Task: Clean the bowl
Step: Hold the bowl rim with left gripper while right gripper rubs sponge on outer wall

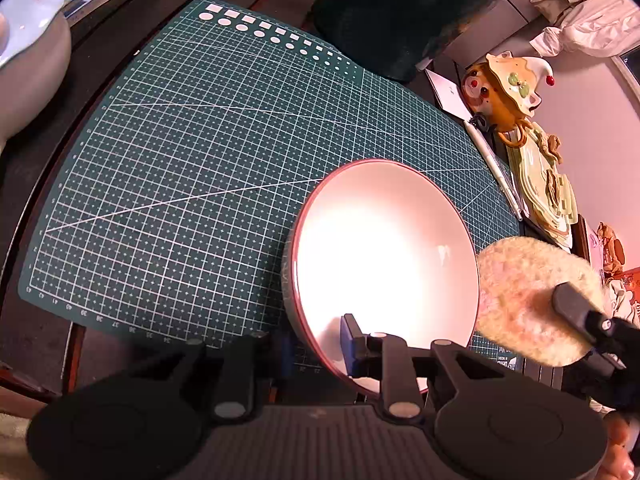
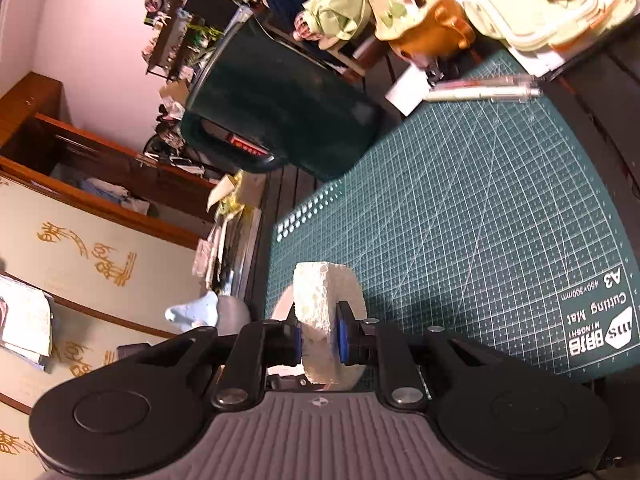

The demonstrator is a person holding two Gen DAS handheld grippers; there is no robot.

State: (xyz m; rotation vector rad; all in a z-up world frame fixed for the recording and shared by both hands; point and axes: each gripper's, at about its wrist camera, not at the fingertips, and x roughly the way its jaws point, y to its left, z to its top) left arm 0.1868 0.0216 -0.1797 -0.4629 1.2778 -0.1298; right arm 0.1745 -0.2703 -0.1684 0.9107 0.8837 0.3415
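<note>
Gripping bowl [image 1: 384, 248] rim, left tool [image 1: 320, 344]; right tool [image 2: 320, 340] clenched on sponge [image 2: 328, 320], cutting mat [image 1: 180, 168] beneath

Both views are warm-tinted, with a pink cast on the walls. Strong overhead light blows out the inside of the bowl [image 1: 384, 256] to near white; detail there is lost. The cutting mat [image 1: 224, 168] is evenly lit and its grid sharp, though fisheye distortion bows the lines towards the edges. Frame corners fall to black. In the right wrist view the sponge [image 2: 326, 320] casts a soft shadow on the mat, and clutter at the top is smeared.
</note>
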